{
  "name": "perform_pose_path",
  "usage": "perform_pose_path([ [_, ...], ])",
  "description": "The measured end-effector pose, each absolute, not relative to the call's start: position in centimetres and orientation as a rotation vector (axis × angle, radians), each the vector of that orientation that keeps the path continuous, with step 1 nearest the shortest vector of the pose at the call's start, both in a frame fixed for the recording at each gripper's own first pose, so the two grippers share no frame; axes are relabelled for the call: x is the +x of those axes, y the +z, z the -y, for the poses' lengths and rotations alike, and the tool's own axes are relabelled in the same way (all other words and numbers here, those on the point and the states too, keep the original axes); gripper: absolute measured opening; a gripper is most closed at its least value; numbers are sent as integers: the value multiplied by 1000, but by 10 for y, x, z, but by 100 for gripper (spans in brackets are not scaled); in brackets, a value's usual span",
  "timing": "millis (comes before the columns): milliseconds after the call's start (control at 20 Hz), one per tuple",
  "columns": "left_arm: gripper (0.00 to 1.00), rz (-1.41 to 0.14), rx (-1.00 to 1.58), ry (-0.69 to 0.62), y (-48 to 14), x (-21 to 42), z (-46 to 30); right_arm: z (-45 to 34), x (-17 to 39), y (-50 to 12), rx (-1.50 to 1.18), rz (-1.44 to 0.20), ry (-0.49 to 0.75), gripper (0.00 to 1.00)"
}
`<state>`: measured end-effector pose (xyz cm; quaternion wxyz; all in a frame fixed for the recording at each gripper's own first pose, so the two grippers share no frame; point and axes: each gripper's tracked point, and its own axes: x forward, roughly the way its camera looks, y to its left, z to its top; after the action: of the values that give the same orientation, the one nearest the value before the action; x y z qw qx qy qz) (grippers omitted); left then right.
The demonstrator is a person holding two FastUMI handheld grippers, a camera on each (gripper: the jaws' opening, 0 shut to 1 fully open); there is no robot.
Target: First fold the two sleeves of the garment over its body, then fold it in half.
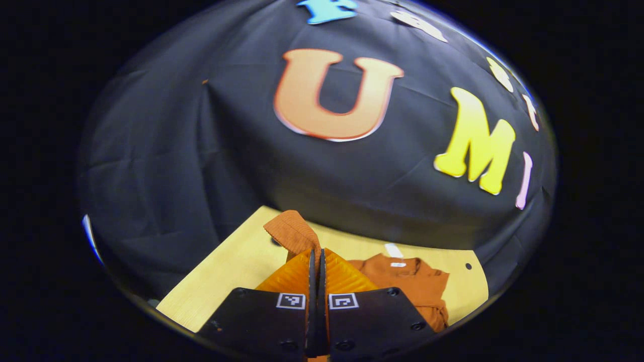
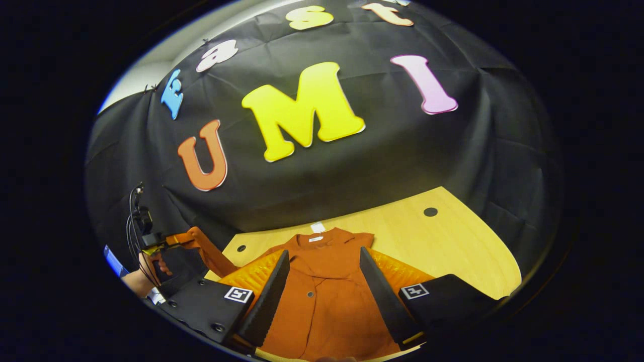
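Above the wooden table (image 2: 453, 241), the left gripper (image 1: 317, 259) is pinching the garment's (image 2: 327, 281) sleeve (image 1: 293, 232) between closed fingers; the right gripper (image 2: 324, 264) is hovering with fingers spread over the garment.

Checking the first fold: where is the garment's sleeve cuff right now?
The cuff is lifted off the wooden table, pinched in the left gripper; in the right gripper view the sleeve stretches up left of the shirt's body.

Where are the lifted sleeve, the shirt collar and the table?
Sleeve (image 1: 293, 234), left gripper view, on its cuff.
Collar (image 2: 317, 239), right gripper view, beside the neck label.
Table (image 2: 453, 241), right gripper view, on bare wood.
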<state>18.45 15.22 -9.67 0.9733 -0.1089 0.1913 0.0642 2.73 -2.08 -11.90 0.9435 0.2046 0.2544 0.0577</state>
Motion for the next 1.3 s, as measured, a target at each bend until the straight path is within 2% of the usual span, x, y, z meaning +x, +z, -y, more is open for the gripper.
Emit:
perform_pose_path([
  [250,3,-423,-101,-68,-97,246,3,111,7,-118,389,-477,-31,90],
  [500,3,-539,7,-209,-174,269,141,184,-30,-117,314,-482,-154,91],
  [750,3,-663,221,-216,-281,271,208,236,-67,-126,236,-545,-278,91],
  [1000,4,-702,319,-200,-327,266,235,245,-81,-136,228,-595,-320,91],
  [1100,12,-691,266,-230,-326,263,243,238,-75,-133,222,-590,-303,91],
  [1300,82,-615,195,-245,-283,239,247,208,-53,-128,225,-565,-219,91],
])
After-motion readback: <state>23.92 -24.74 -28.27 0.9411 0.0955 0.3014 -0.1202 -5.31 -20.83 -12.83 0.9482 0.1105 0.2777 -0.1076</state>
